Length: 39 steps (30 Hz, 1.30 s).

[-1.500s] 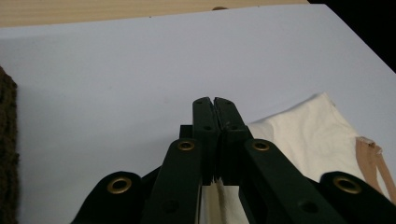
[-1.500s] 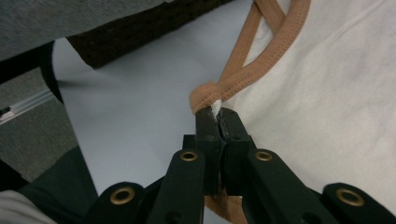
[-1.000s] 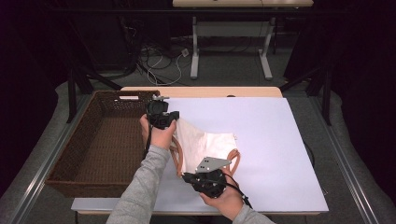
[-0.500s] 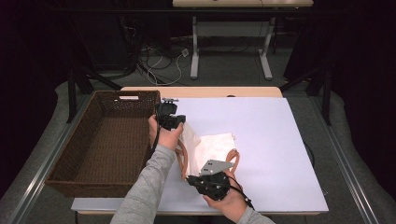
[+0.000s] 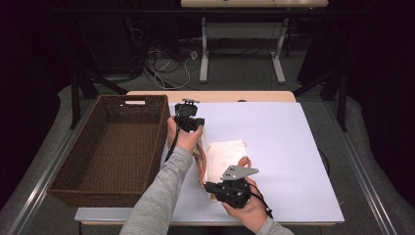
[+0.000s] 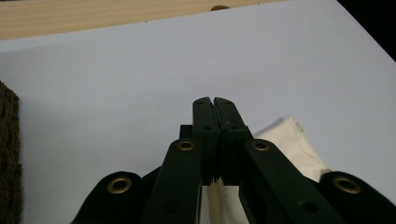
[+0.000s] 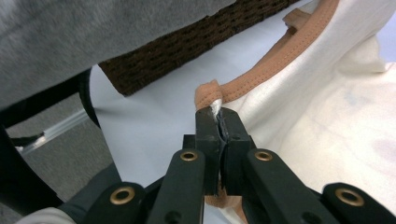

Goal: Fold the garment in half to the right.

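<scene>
Both hands carried the cream tote bag (image 5: 226,155) rightward, away from the wicker basket (image 5: 63,171), left gripper (image 5: 188,121) and right gripper (image 5: 209,187) each clenched on its cloth, likely mid-fold.

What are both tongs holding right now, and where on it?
Both grip the cloth bag. Right tongs pinch its edge at the brown strap; left tongs clamp another cloth edge.

In the high view my cloth bag (image 5: 226,155) lies on the table (image 5: 293,147) at lower centre, with the basket (image 5: 110,147) to its left, the table's edge touching it.
</scene>
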Each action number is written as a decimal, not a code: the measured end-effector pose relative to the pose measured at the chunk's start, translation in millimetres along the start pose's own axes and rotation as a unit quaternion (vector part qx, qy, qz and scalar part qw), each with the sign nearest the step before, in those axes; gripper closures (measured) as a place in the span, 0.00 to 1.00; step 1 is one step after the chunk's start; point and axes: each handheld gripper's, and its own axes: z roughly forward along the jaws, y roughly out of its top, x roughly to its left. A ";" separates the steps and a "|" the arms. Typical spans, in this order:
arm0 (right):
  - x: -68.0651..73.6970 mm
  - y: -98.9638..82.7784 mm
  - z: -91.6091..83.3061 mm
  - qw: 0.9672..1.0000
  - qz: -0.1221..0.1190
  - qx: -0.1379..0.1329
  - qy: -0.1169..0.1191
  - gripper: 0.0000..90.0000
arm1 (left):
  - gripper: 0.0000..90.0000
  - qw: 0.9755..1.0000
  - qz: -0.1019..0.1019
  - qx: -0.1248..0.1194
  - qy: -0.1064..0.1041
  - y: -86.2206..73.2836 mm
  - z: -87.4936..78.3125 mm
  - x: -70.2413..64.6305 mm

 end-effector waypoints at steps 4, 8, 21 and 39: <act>-0.8 2.9 -3.9 1.000 -0.004 -0.012 0.003 0.97 | 0.98 1.000 -0.004 -0.008 0.000 5.2 -8.6 -1.8; 0.6 7.6 -5.8 1.000 -0.002 -0.026 0.012 0.97 | 0.98 1.000 -0.002 -0.012 0.009 10.4 -16.0 -0.9; -5.3 9.6 -4.0 1.000 0.008 -0.023 0.007 0.97 | 0.98 0.999 -0.018 0.010 0.029 9.2 -6.6 10.5; -22.0 -9.2 -24.3 0.999 0.040 -0.014 -0.012 0.97 | 0.98 1.000 0.003 0.022 -0.018 13.4 34.5 -20.4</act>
